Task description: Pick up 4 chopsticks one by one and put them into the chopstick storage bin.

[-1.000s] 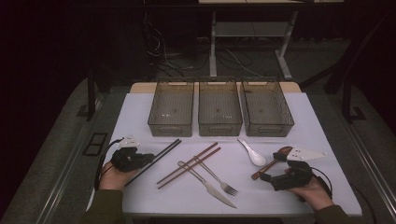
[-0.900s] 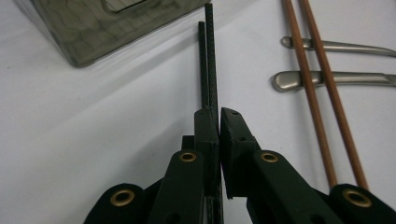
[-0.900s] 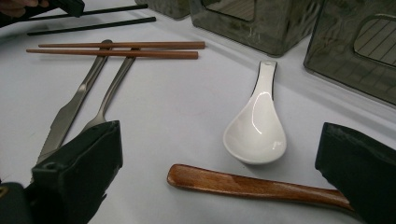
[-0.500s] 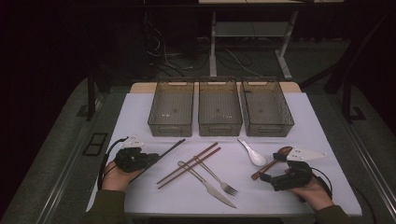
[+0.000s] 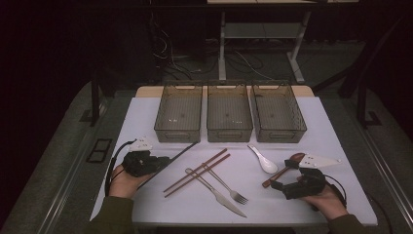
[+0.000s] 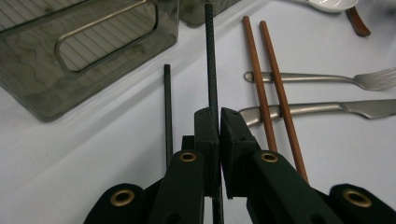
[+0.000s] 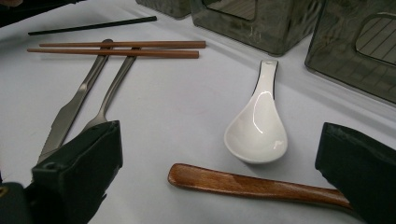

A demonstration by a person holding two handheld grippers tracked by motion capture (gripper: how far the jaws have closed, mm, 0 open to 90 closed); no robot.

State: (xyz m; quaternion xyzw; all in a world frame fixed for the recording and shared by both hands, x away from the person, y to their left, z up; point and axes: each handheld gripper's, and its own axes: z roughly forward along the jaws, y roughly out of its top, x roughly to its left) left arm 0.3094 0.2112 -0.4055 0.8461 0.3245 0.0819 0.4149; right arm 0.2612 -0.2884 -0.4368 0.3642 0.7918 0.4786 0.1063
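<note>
My left gripper (image 5: pixel 161 160) (image 6: pixel 218 116) is at the table's left, shut on one black chopstick (image 5: pixel 183 151) (image 6: pixel 209 60) that points toward the left bin. A second black chopstick (image 6: pixel 167 112) lies on the table just beside it. To the right are a pair of brown chopsticks (image 5: pixel 197 172) (image 6: pixel 273 93) (image 7: pixel 116 48), a fork (image 5: pixel 224 182) (image 6: pixel 327 78) and a knife (image 5: pixel 219 194) (image 6: pixel 327 108). My right gripper (image 5: pixel 287 184) (image 7: pixel 219 140) stands open near the front right, its jaws either side of a wooden spoon (image 5: pixel 281 171) (image 7: pixel 252 186). A white ceramic spoon (image 5: pixel 263 159) (image 7: pixel 258 126) lies just beyond.
Three empty dark see-through bins (image 5: pixel 178 132) (image 5: pixel 229 132) (image 5: pixel 282 134) stand side by side at the back of the white table (image 5: pixel 321 126). Behind the table, cables and a desk frame (image 5: pixel 223 44) show on the dark floor.
My left gripper has shifted a little to the right with the black chopstick in its jaws. The right gripper and the other cutlery have stayed put.
</note>
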